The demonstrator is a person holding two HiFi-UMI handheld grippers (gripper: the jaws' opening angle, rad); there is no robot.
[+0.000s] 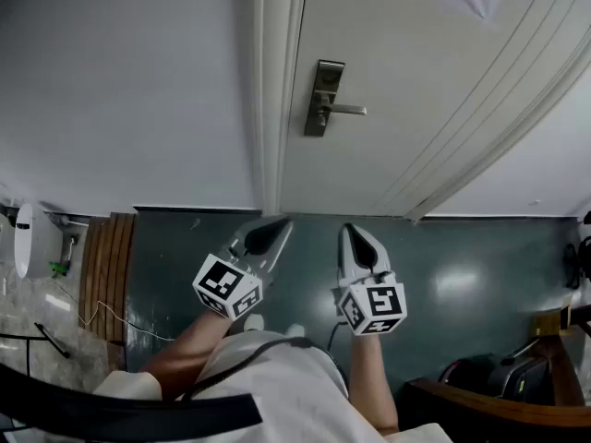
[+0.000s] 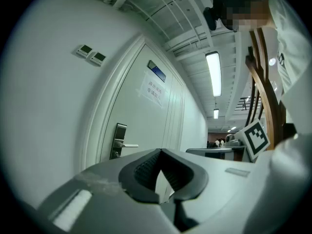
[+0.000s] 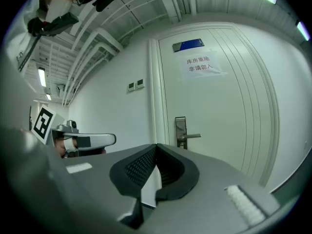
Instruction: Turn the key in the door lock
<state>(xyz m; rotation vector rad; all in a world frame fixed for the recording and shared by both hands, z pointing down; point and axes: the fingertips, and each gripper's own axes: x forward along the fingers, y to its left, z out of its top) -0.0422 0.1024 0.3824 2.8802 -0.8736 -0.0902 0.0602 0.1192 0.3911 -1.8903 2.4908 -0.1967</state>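
The white door (image 1: 416, 81) stands closed ahead, with its metal lock plate (image 1: 324, 98) and lever handle (image 1: 348, 110) near the frame. I cannot make out a key at this distance. My left gripper (image 1: 278, 228) and right gripper (image 1: 355, 233) hover side by side over the floor, well short of the door, both pointing at it. Both are shut with nothing between the jaws. In the left gripper view the lock plate (image 2: 117, 141) lies far beyond the left gripper (image 2: 160, 151). The right gripper view shows the lock plate (image 3: 181, 132) beyond the right gripper (image 3: 156, 146).
A white door frame (image 1: 271, 90) and plain wall (image 1: 120, 81) lie left of the door. A paper sign (image 3: 201, 65) hangs high on the door. The dark floor (image 1: 480, 257) has a wooden strip (image 1: 103, 266) at left and a chair (image 1: 517, 386) at bottom right.
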